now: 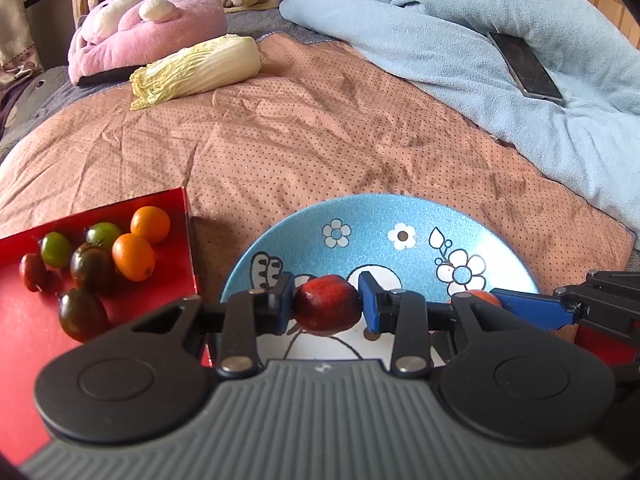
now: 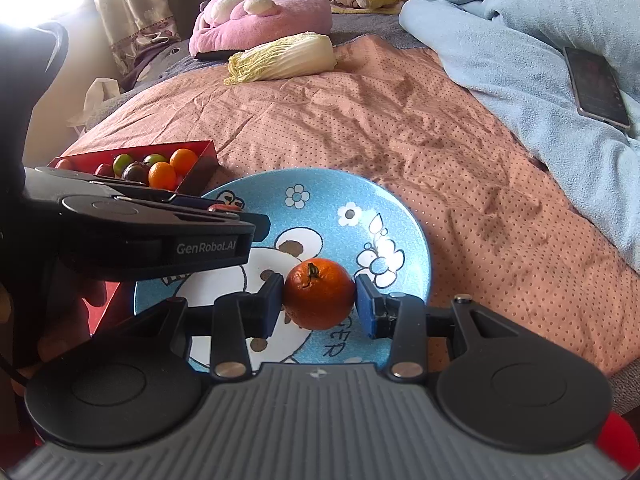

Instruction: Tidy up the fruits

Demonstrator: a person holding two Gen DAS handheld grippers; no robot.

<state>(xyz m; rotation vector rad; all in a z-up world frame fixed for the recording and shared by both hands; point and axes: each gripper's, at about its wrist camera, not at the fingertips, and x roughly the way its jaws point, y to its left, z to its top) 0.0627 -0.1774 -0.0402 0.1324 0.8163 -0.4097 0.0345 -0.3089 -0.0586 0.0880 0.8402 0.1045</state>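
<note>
My left gripper [image 1: 326, 307] is shut on a dark red fruit [image 1: 327, 304] and holds it over the near part of a blue cartoon plate [image 1: 360, 216]. My right gripper [image 2: 320, 304] is shut on a small orange mandarin [image 2: 319, 293] over the same plate [image 2: 404, 216]. The right gripper also shows at the right of the left wrist view [image 1: 532, 308]. A red tray [image 1: 176, 216] at the left holds several small fruits: two orange ones [image 1: 133, 257], green ones [image 1: 56, 249] and dark ones [image 1: 82, 314]. The tray also shows in the right wrist view [image 2: 204, 148].
The plate and tray rest on a wrinkled pink dotted bedspread [image 1: 304, 128]. A napa cabbage [image 1: 196, 70] lies at the far side, with a pink plush [image 1: 144, 24] behind it. A light blue blanket [image 1: 500, 40] with a phone [image 1: 526, 68] on it lies at the right.
</note>
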